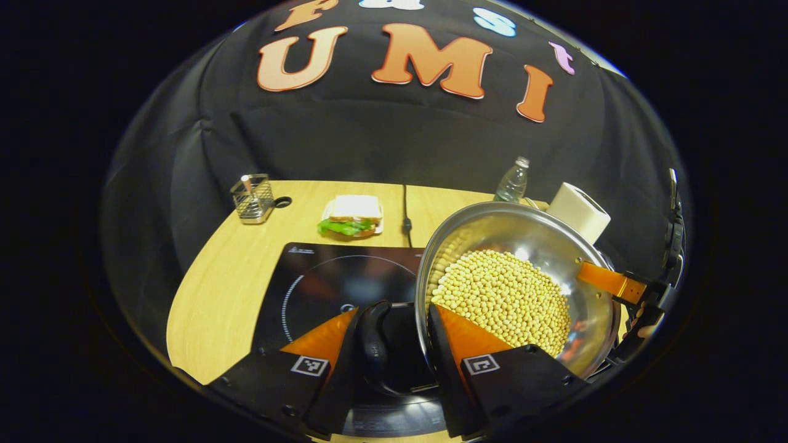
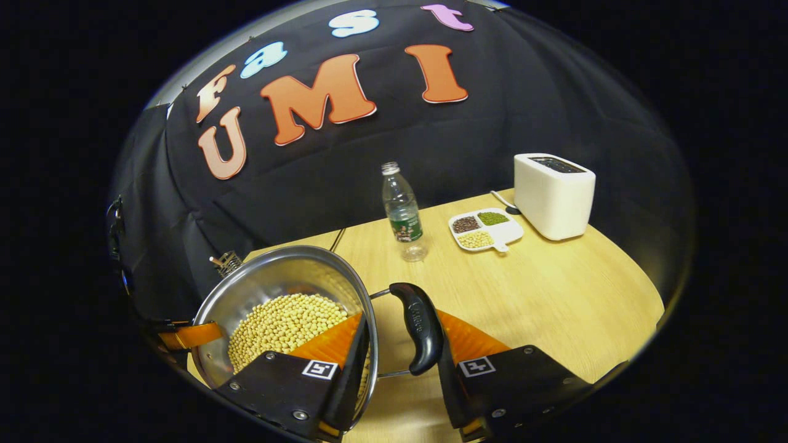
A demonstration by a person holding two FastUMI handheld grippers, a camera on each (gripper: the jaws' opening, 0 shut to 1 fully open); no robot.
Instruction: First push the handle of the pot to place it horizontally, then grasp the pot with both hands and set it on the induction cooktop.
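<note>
A steel pot [image 1: 511, 234] filled with soybeans [image 1: 498, 295] hangs slightly tilted, its left edge over the black induction cooktop [image 1: 332, 277]. In the left gripper view my left gripper [image 1: 394, 311] is shut across the pot's black side handle [image 1: 372, 344] and its wall, one finger outside the handle and one inside the rim. Across the pot the other gripper's finger [image 1: 612, 282] reaches in, a hand behind it. In the right gripper view my right gripper [image 2: 401, 317] clamps the pot [image 2: 277, 277] the same way, over its other black handle [image 2: 418, 326].
A sandwich on a plate [image 1: 352, 215], a wire holder [image 1: 252, 197] and the cooktop's cord [image 1: 405, 209] lie at the back of the wooden table [image 2: 554, 295]. A water bottle [image 2: 403, 212], a divided dish of grains [image 2: 486, 229] and a white toaster [image 2: 554, 194] stand to the right.
</note>
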